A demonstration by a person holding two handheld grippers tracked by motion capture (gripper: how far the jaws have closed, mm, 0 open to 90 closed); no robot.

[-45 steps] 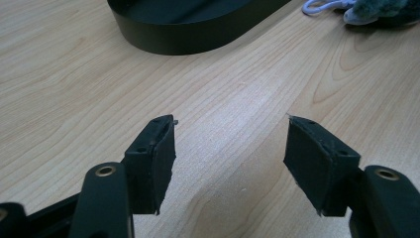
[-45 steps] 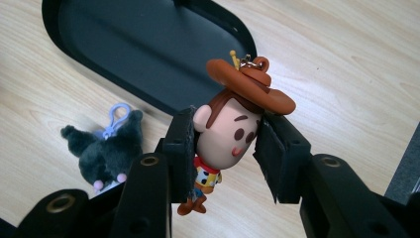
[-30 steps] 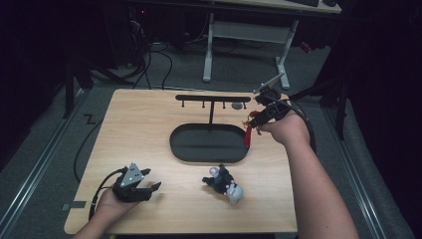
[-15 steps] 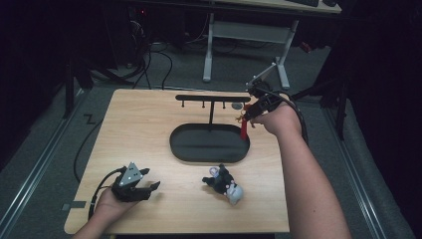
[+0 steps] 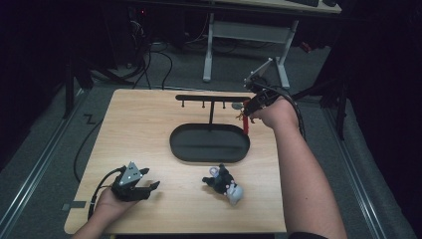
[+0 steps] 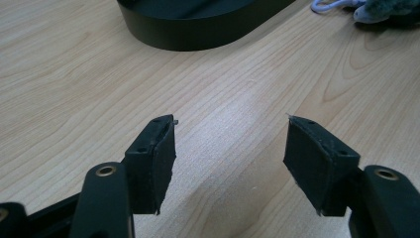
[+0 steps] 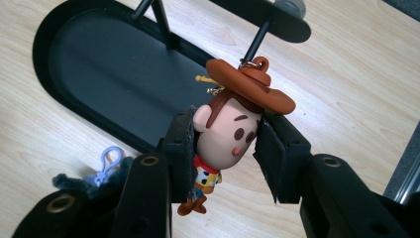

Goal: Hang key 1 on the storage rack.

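Wooden table [image 5: 149, 129], right gripper [image 7: 225, 144] clamping cowboy keychain [image 7: 230, 129]

Right gripper [image 7: 225, 144] clamps a cowboy figurine keychain [image 7: 229, 134] by its head, above a black oval tray [image 7: 59, 54] on a wooden table [image 7: 356, 89].
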